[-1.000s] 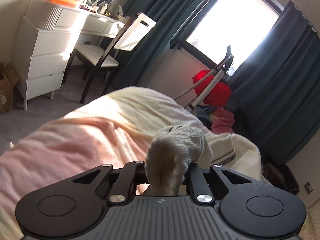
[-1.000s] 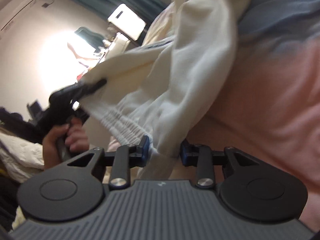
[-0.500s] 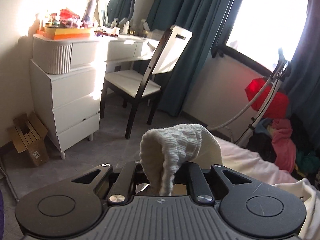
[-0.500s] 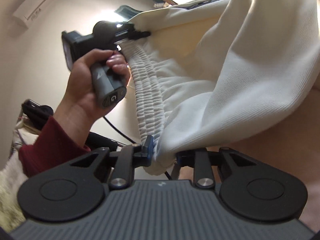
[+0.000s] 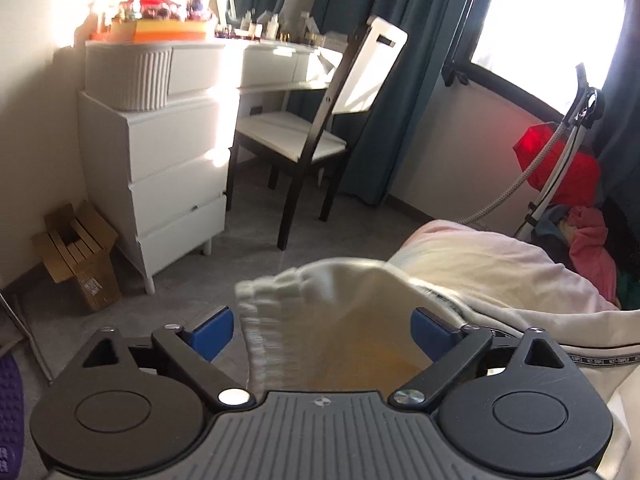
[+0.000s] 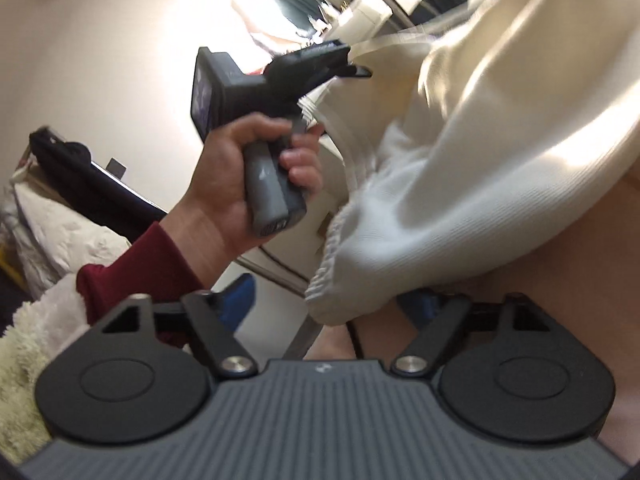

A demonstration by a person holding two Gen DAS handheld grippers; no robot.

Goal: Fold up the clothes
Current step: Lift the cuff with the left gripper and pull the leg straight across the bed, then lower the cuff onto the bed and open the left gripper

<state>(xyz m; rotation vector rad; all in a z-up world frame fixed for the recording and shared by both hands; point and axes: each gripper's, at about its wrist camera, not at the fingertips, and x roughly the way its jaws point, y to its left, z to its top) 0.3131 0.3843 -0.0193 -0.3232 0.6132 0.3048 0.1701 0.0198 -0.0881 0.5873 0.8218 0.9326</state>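
Left gripper [image 5: 322, 334] and right gripper [image 6: 334, 300]: jaws spread wide, the cream garment's [image 5: 332, 320] ribbed edge lying loose between them; open floor [image 5: 248, 272] at frame centre.

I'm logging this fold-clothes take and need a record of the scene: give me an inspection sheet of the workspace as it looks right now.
Surface: bed with pink cover, partly under the garment.
Job's things: cream garment with ribbed waistband, blurred, lying between both open claws.
Clutter: cardboard box on the floor; clothes pile by the curtain.
Grippers: left claw open, fabric between its fingers; right claw open, cloth edge sagging in front.
Cables: braided hose running to the white stand.
Surroundings: white drawers, chair, teal curtains, bright window.
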